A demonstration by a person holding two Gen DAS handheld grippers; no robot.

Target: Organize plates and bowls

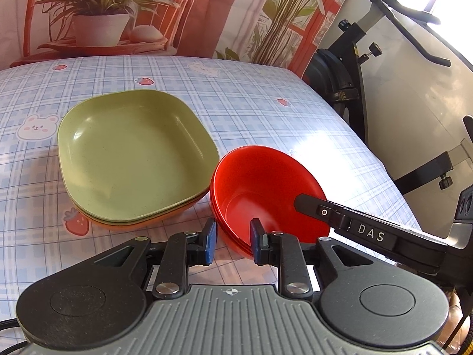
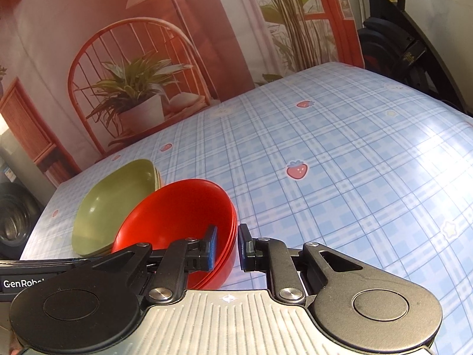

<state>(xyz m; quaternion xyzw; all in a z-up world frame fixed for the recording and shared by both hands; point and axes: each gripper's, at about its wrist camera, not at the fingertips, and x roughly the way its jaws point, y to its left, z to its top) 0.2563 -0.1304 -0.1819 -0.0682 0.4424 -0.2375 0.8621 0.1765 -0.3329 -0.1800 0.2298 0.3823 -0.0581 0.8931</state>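
The lower bowls under the top red one show only as thin rims. Under the green plate an orange plate peeks out as a sliver at the near edge. The right gripper's arm covers part of the bowls' rim and runs off the frame. Whether either gripper's pads press the rim cannot be told.

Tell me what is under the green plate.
Under the green plate the rims of more plates show: a thin yellowish edge, then an orange plate on the checked tablecloth. Their insides are covered, so whether anything lies between them cannot be seen.
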